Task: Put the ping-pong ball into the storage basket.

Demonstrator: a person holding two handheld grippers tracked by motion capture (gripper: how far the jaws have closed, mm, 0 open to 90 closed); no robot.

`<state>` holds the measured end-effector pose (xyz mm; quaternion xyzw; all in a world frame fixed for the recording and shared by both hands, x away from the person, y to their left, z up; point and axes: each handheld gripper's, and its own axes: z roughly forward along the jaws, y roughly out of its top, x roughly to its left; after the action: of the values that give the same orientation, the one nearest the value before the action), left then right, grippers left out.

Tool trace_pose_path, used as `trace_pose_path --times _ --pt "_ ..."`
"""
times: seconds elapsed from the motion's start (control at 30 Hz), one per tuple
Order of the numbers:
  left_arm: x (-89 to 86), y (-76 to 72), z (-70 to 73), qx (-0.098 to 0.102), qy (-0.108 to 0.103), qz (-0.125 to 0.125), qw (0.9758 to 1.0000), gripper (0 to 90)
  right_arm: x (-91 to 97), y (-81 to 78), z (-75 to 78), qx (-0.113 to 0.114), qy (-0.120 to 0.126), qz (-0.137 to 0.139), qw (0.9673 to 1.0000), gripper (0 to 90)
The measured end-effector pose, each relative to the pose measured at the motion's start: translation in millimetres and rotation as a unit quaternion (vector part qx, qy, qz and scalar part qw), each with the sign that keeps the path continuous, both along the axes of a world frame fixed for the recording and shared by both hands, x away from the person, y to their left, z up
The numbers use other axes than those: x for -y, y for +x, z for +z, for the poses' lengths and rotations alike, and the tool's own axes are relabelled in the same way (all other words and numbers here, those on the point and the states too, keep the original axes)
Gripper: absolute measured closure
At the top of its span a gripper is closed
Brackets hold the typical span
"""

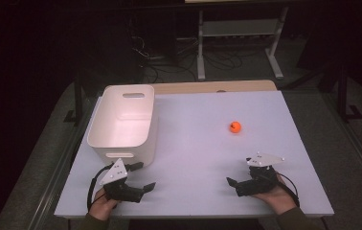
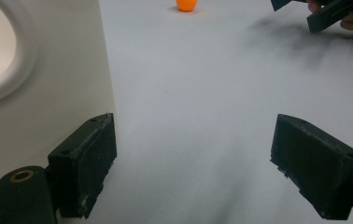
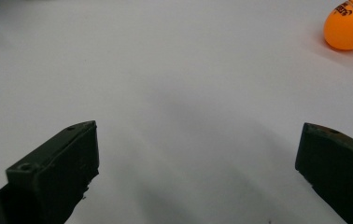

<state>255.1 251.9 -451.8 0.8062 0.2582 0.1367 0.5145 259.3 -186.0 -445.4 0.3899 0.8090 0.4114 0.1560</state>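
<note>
A small orange ball (image 1: 235,127) lies on the white table (image 1: 203,158), right of centre. My left gripper (image 1: 143,176) rests near the front left edge, just in front of a white bin (image 1: 121,122). In the left gripper view its jaws (image 2: 198,163) stand wide apart over bare table, the bin wall (image 2: 39,93) beside the left jaw and the ball (image 2: 186,4) far ahead. My right gripper (image 1: 239,172) sits near the front right edge, short of the ball. Its jaws (image 3: 198,172) are open and hold nothing, with the ball (image 3: 352,25) ahead at the upper right.
The bin is deep, with a handle slot in its far wall, and looks empty inside. A wooden strip (image 1: 212,87) runs along the table's far edge. Beyond it, a dark floor holds cables and a white table frame (image 1: 239,43). The right gripper (image 2: 324,11) appears far off in the left gripper view.
</note>
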Motion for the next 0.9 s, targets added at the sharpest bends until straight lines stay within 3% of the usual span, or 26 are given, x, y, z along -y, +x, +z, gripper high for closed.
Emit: trace_pose_path --times 0.9 --pt "-1.4 0.4 0.1 -0.003 -0.006 0.000 1.0000 14.1 0.0 9.4 4.3 -0.001 0.002 0.000 1.0000 0.0"
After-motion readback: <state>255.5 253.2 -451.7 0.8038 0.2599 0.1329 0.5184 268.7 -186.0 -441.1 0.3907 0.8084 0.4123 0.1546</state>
